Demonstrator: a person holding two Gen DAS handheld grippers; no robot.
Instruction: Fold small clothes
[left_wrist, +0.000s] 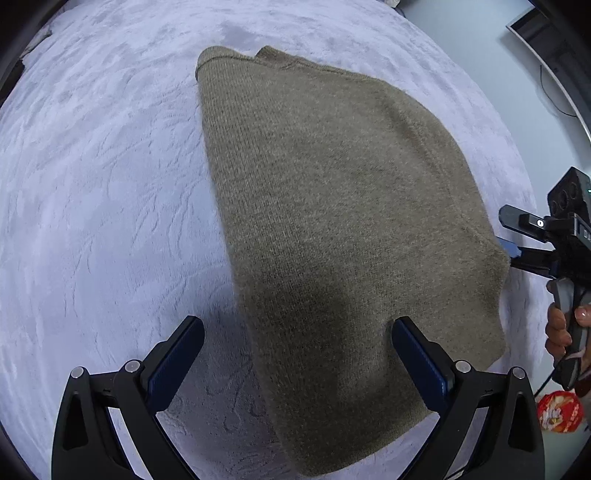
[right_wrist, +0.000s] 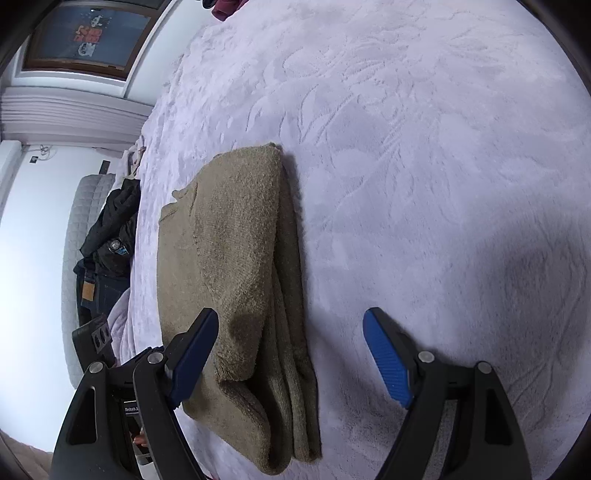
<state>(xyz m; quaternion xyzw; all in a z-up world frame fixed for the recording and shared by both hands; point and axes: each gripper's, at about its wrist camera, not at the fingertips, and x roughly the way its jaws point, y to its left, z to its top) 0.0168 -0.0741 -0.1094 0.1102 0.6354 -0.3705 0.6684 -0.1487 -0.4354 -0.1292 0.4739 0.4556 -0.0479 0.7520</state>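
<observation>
An olive-brown knit sweater (left_wrist: 343, 221) lies folded flat on a pale lavender plush bed cover (left_wrist: 103, 206). My left gripper (left_wrist: 297, 354) is open and empty, its fingers hovering over the sweater's near edge. In the right wrist view the sweater (right_wrist: 236, 280) shows as a stacked fold with several layers at its near end. My right gripper (right_wrist: 290, 354) is open and empty, astride the sweater's near right edge. The right gripper (left_wrist: 517, 247) also shows at the sweater's right side in the left wrist view, held by a hand.
The bed cover (right_wrist: 424, 166) spreads wide to the right of the sweater. Dark clothes (right_wrist: 110, 236) lie at the bed's left edge by a grey quilted headboard (right_wrist: 79, 206). A red snack bag (left_wrist: 559, 411) lies on the floor at the right.
</observation>
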